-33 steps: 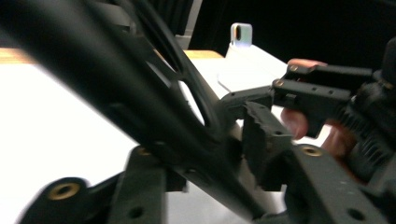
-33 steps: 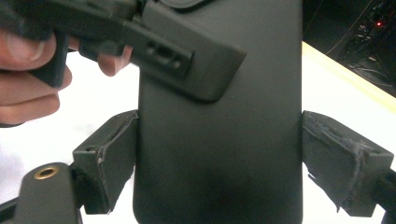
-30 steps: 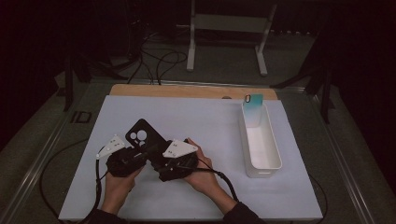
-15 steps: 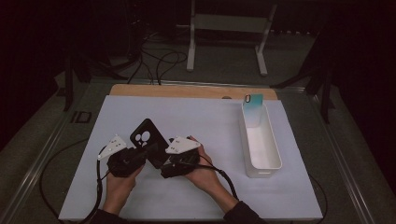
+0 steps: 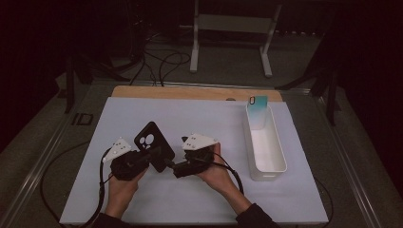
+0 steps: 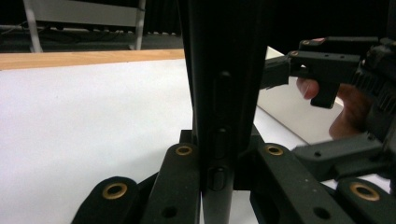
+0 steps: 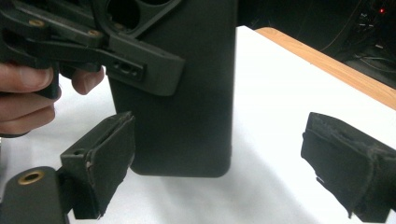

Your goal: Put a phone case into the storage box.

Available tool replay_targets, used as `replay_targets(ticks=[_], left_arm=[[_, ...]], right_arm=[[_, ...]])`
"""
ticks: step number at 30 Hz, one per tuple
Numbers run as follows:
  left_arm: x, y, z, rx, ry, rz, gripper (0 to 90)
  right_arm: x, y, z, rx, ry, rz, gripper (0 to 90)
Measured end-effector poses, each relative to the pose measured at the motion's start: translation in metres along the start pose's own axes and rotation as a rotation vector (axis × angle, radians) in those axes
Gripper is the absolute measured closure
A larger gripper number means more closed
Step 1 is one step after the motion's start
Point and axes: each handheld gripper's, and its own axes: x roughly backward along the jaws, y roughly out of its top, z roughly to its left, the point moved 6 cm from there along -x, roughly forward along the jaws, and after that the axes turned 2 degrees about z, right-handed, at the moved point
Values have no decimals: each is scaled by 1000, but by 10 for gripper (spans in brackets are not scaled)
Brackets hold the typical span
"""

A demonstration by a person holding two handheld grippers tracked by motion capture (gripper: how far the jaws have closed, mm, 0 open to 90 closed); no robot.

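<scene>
in the high view, the left hand-held gripper (image 5: pixel 153 159) grips a black phone case (image 5: pixel 153 145) above the white table (image 5: pixel 199 209), the case rising tilted from its jaws. the right hand-held gripper (image 5: pixel 177 169) sits just beside the case's lower end. a white bin (image 5: pixel 280 164) stands well apart to the right.

in the left gripper view, the jaws are clamped tight on the case's (image 6: pixel 224 93) thin edge. with so narrow a hold, the case could pivot or slip if knocked.

in the right gripper view, the jaws have just been opening and stand wide, pads (image 7: pixel 109 161) clear of the case (image 7: pixel 187 116), nothing held. a careless sideways move could bump the case loose or clip the left jaws.
</scene>
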Motion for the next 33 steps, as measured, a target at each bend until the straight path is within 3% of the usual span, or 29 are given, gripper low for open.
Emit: replay_targets(ticks=[16,33], left_arm=[[-5,-2,-5,-18,3,32,841],[-14,-7,-14,-40,-4,67,841]], right_arm=[[13,12,-10,-55,9,-45,99],[0,43,11,-29,43,-84,95]])
